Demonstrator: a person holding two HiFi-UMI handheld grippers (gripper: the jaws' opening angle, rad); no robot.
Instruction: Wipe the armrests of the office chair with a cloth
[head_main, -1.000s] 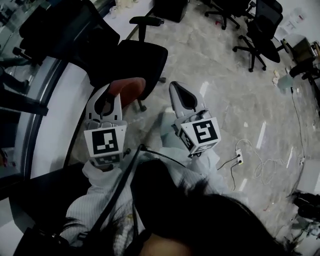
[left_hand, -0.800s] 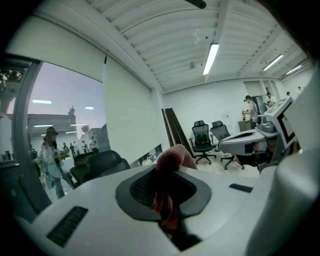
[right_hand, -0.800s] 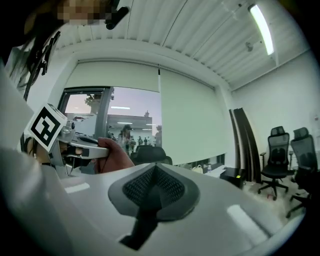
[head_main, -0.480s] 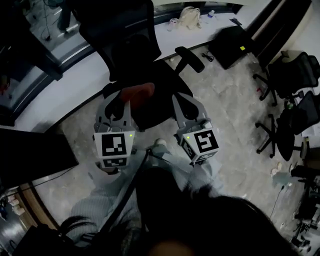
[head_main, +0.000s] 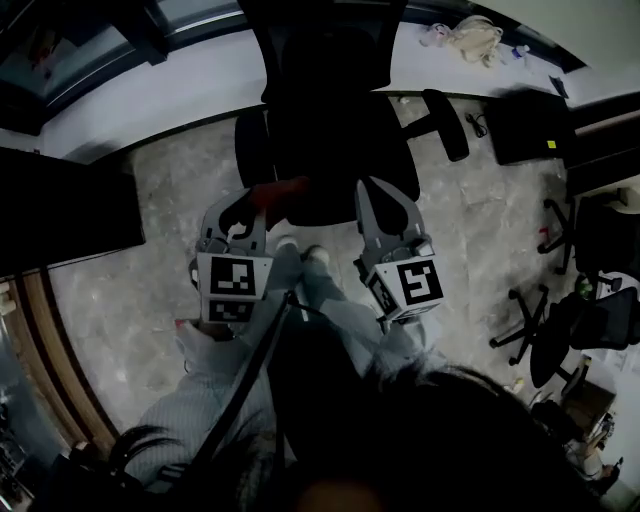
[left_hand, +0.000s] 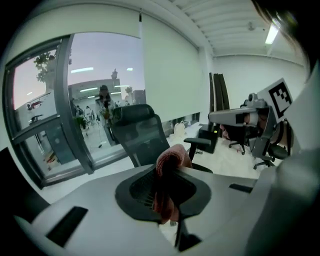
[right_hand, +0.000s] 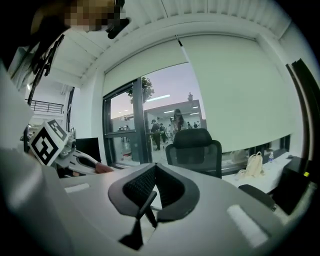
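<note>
One cloth (left_hand: 169, 162): red, bunched, pinched in left gripper (head_main: 248, 205) jaws (hanging down).
Right gripper (head_main: 378, 200): jaws pressed together, nothing between.
Office chair (head_main: 330, 130): at 12 o'clock; armrest (head_main: 445, 125) at 1 o'clock.

1. The left gripper (head_main: 242, 204), held forward and level, has its jaws clamped on a reddish cloth (left_hand: 171, 156).
2. The right gripper (head_main: 377, 197) is alongside it, just apart, with its jaws closed together and nothing between them.

Marble floor (head_main: 165, 290) w/ office chair (head_main: 330, 150) centre-top, black case (head_main: 530, 125) & more chairs (head_main: 570, 330) at rt.
</note>
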